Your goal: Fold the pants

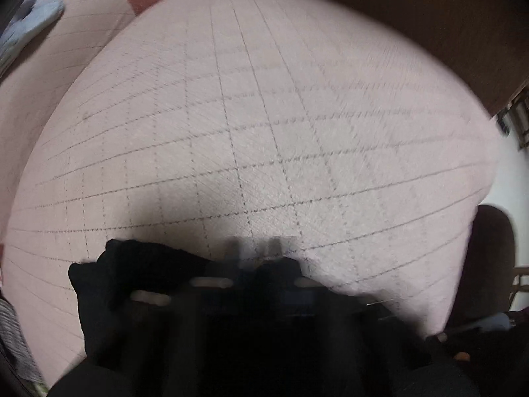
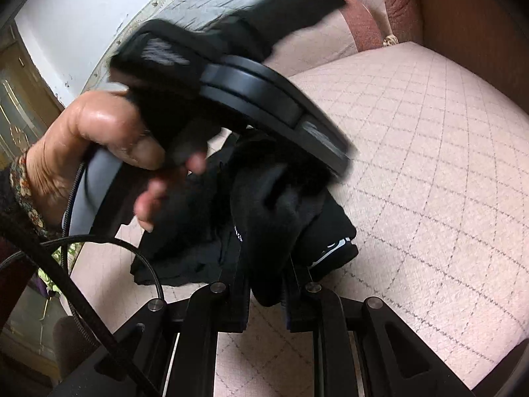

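So that a fold can be made, the black pants (image 2: 271, 205) are pinched by both nearly closed grippers (image 2: 267, 284) above the bed (image 2: 413, 165).

The pants (image 2: 274, 218) are black, with a small white marking on the fold at four o'clock of the bundle. Beneath them the bedspread (image 2: 429, 152) is pale pink, crossed by thin grey dashed lines into a diamond check. At twelve o'clock in the right wrist view lies a grey quilted blanket (image 2: 211, 3), and at one o'clock a dusty-red textured cushion (image 2: 363, 23). Both the left tongs (image 2: 330, 145) and the right tongs (image 2: 269, 301) are black. The hand (image 2: 96, 139) on the left tongs wears a multicoloured beaded band (image 2: 23, 185) at the wrist. The wall (image 2: 72, 10) at eleven o'clock is white.
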Motion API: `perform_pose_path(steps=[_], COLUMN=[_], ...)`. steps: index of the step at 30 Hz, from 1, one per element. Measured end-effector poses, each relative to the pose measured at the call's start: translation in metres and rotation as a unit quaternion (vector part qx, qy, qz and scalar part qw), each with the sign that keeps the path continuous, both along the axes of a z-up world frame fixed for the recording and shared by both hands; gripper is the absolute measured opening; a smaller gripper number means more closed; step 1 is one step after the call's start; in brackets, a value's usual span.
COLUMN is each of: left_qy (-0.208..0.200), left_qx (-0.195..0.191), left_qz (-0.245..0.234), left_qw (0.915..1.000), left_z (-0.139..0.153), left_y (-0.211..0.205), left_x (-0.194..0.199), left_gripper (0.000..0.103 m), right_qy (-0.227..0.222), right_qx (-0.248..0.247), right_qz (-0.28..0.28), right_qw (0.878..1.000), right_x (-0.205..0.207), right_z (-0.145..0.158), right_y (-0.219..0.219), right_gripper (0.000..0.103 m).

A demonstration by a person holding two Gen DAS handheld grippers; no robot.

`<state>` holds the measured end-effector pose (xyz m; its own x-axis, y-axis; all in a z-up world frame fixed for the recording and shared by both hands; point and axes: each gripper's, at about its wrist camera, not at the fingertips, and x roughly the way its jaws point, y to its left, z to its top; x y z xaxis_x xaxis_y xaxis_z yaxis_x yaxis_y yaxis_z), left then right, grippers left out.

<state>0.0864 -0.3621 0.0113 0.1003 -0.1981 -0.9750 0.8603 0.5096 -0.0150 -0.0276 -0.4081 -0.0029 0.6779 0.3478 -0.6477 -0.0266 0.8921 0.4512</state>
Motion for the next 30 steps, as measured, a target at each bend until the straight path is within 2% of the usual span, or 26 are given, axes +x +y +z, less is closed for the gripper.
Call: perform_pose_path(steps=[4, 10, 13, 19, 22, 25, 27, 28, 29, 30], left_qy=[-0.009, 0.005, 0.010, 0.018, 0.029, 0.032, 0.047, 0.058, 0.066, 0.072], left_qx=[-0.047, -0.128, -0.170, -0.225, -0.247, -0.261, -0.285, -0.307, -0.323, -0.341], left_qz=[0.024, 0.070, 0.105, 0.177, 0.218, 0.262, 0.294, 0.314, 0.325, 0.338], left_qw=[0.9986, 0.9892, 0.9798, 0.9579, 0.9439, 0.9287, 0.9110, 0.8966, 0.8866, 0.8744], left_z=[0.024, 0.065, 0.085, 0.087, 0.069, 0.049, 0.039, 0.034, 0.029, 0.026], left_y=[0.021, 0.067, 0.099, 0.171, 0.215, 0.251, 0.279, 0.296, 0.306, 0.319], left_x=[-0.001, 0.011, 0.021, 0.055, 0.070, 0.078, 0.084, 0.085, 0.086, 0.085], left_gripper=[0.007, 0.007, 0.007, 0.008, 0.008, 0.008, 0.009, 0.009, 0.011, 0.018], right_qy=[-0.012, -0.033, -0.047, -0.052, -0.047, -0.031, -0.015, -0.004, 0.004, 0.006], right_qx=[-0.010, -0.034, -0.044, -0.051, -0.072, -0.113, -0.140, -0.143, -0.144, -0.146], right_qz=[0.004, 0.030, 0.054, 0.123, 0.157, 0.187, 0.205, 0.212, 0.219, 0.221], right_qw=[1.000, 0.998, 0.996, 0.990, 0.984, 0.975, 0.969, 0.967, 0.965, 0.964], right_x=[-0.003, 0.000, 0.007, 0.036, 0.049, 0.061, 0.070, 0.073, 0.073, 0.072], right_z=[0.011, 0.040, 0.060, 0.081, 0.077, 0.060, 0.042, 0.033, 0.026, 0.021], right_y=[0.006, 0.026, 0.042, 0.098, 0.133, 0.171, 0.193, 0.202, 0.208, 0.209], right_gripper=[0.016, 0.015, 0.015, 0.015, 0.015, 0.016, 0.020, 0.022, 0.023, 0.025])
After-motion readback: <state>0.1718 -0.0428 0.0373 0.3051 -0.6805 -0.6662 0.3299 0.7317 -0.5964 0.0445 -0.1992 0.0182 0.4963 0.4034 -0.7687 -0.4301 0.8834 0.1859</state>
